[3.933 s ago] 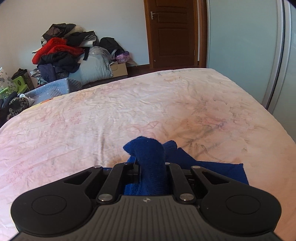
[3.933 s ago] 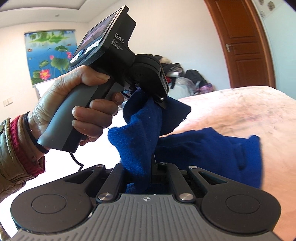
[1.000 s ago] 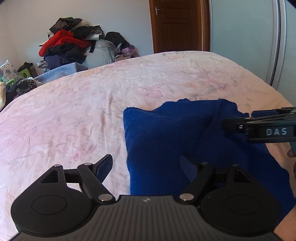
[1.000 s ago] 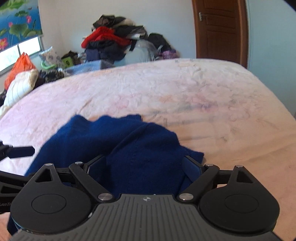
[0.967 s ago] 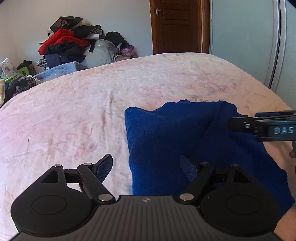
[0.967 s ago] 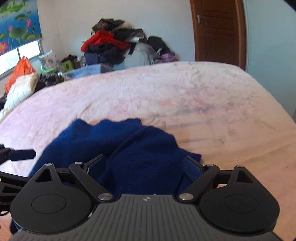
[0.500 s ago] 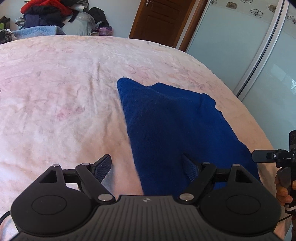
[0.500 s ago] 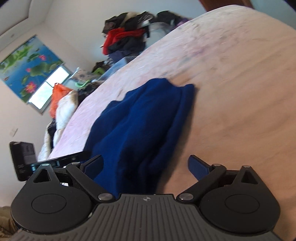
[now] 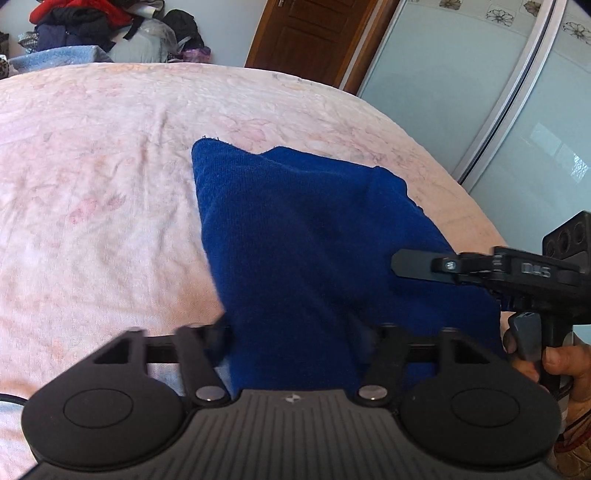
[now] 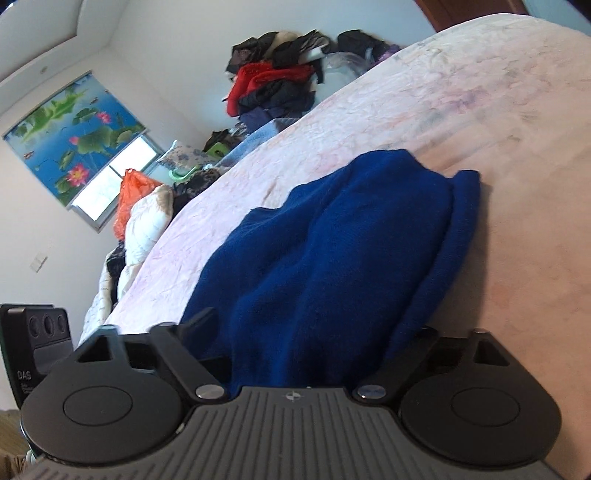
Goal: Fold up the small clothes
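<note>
A dark blue knit garment [image 9: 306, 236] lies folded flat on the pink flowered bedspread [image 9: 103, 206]. My left gripper [image 9: 293, 328] is down at its near left corner. Its jaws are closing, and the cloth's edge fills most of the gap between them. The right gripper [image 10: 310, 325] is at the garment's near right end, where the blue garment [image 10: 351, 240] bunches up between its closing jaws. In the left wrist view, the right gripper [image 9: 413, 264] reaches in from the right, held by a hand [image 9: 561, 365].
A heap of red and dark clothes [image 10: 273, 81] sits beyond the bed's far end, next to a brown door [image 9: 317, 33]. Glass sliding doors [image 9: 517, 110] run along the bed's right side. An orange bag [image 10: 133, 195] and bedding lie under the window [image 10: 110, 177].
Both grippers held the garment lifted earlier, then stood open over it laid flat. Since then both have dropped and tilted toward its near edge, and their jaws have narrowed around the cloth.
</note>
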Motion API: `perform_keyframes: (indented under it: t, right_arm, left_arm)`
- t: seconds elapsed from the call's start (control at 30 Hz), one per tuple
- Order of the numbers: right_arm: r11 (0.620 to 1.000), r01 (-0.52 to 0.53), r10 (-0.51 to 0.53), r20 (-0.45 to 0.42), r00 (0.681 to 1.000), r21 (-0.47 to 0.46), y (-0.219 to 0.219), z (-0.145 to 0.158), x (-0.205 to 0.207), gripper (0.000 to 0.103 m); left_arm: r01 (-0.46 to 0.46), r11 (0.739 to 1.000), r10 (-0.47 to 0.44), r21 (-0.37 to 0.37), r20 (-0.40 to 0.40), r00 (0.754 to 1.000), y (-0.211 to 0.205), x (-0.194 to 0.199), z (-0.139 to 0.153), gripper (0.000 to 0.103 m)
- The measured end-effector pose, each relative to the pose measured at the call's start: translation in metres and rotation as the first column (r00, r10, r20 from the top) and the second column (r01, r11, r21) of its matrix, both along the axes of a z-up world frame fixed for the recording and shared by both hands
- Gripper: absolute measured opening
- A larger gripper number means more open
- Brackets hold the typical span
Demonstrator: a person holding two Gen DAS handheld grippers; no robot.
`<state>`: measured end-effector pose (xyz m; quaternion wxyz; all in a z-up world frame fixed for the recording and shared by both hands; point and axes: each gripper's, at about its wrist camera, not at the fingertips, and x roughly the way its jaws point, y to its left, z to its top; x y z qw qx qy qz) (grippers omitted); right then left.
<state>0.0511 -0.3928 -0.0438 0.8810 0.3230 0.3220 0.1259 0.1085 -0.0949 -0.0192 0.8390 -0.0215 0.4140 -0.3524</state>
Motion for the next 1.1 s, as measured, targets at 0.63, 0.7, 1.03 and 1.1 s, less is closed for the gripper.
perform_keyframes:
  t: [0.63, 0.7, 1.03, 1.1]
  right_arm:
    - [0.999, 0.031, -0.028, -0.067, 0.997, 0.039, 0.037, -0.002, -0.018, 0.047]
    - [1.000, 0.011, -0.010, -0.066, 0.998, 0.011, 0.042, 0.000, -0.034, 0.051]
    - [0.982, 0.044, -0.055, -0.059, 0.997, -0.182, 0.067, 0.005, -0.068, 0.018]
    - [0.968, 0.057, -0.075, -0.065, 0.995, -0.245, 0.076, 0.008, -0.071, 0.030]
  left_arm:
    - [-0.078, 0.987, 0.062, 0.143, 0.119, 0.991, 0.047, -0.024, 0.029, 0.030]
    - [-0.089, 0.982, 0.066, 0.164, 0.140, 0.988, 0.049, -0.035, 0.030, 0.033]
    - [-0.153, 0.941, 0.068, 0.303, 0.275, 0.959, 0.028, -0.065, 0.020, 0.060]
    - [-0.190, 0.928, 0.088, 0.322, 0.304, 0.949, 0.027, -0.070, 0.020, 0.069]
